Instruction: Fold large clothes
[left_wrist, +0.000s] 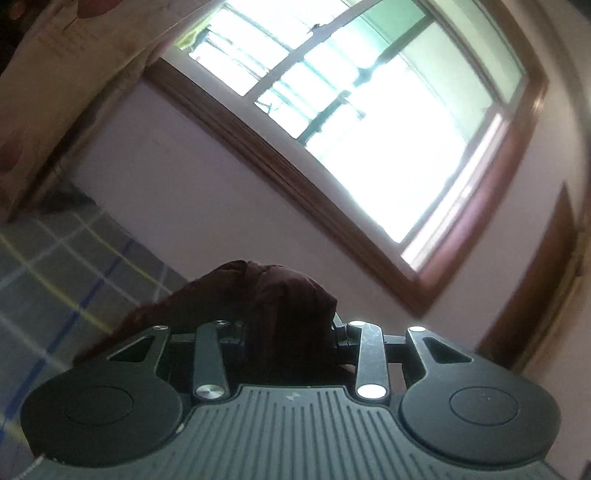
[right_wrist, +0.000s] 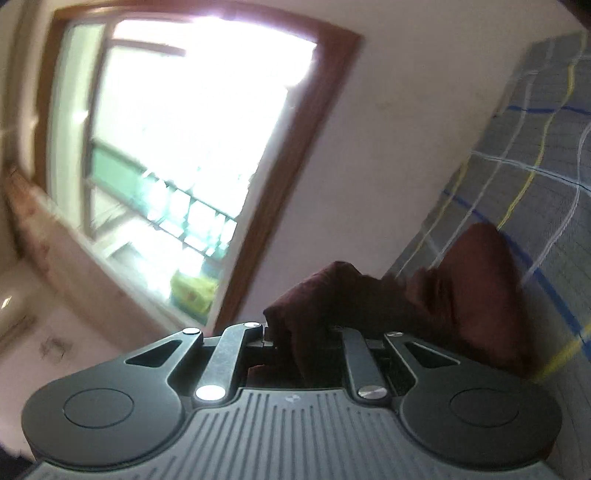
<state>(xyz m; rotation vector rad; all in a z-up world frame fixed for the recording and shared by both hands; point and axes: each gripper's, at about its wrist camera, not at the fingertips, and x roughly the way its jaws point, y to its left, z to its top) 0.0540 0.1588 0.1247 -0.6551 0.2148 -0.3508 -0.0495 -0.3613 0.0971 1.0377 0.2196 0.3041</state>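
Note:
A dark maroon garment (left_wrist: 280, 306) bunches up between the jaws of my left gripper (left_wrist: 288, 332), which is shut on it; the cloth trails down to the left toward the bed. In the right wrist view the same maroon garment (right_wrist: 461, 295) is pinched in my right gripper (right_wrist: 303, 339), shut on it, with a larger fold hanging off to the right over the bed. Both grippers point level at the wall and window, lifted off the bed. The fingertips are hidden under the cloth.
A grey plaid bedsheet (left_wrist: 55, 277) with blue, yellow and white lines lies lower left, and in the right view the same bedsheet (right_wrist: 535, 155). A wood-framed window (left_wrist: 351, 110) fills the wall ahead. A floral curtain (left_wrist: 55, 74) hangs at upper left.

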